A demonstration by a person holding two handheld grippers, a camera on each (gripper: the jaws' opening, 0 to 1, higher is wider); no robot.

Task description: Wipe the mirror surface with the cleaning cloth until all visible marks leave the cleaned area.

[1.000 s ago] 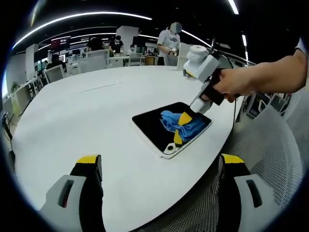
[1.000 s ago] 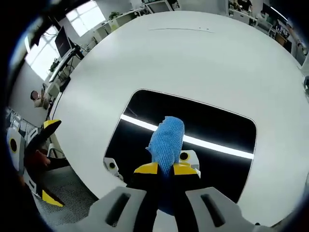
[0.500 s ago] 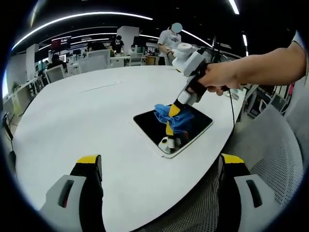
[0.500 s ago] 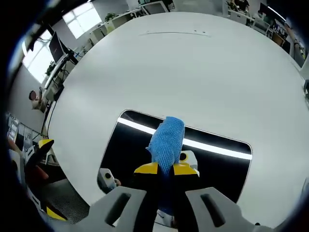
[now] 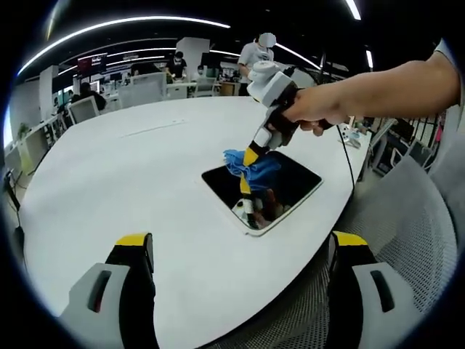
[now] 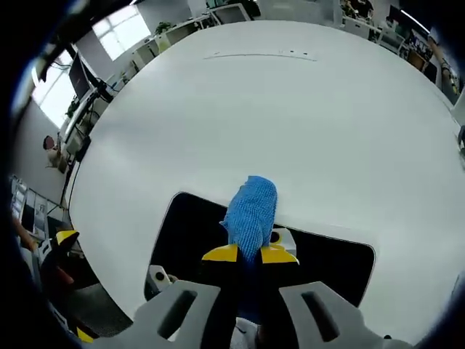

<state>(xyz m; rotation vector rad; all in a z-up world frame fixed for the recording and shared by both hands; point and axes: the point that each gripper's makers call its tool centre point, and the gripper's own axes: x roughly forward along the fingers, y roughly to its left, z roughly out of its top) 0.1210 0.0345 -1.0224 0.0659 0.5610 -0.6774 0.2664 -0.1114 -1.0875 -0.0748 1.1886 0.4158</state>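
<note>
The right gripper [image 6: 249, 254] squeezes the blue cloth [image 6: 251, 207] tight so it can rub the mirror [image 5: 263, 187], which lies flat on the white counter [image 5: 131, 182]. The left gripper [image 5: 240, 247] waits nearby, spread wide and holding nothing.

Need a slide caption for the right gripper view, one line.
Right hand-held gripper presses a blue microfibre cleaning cloth onto a dark rectangular mirror lying flat on a round white table.
</note>
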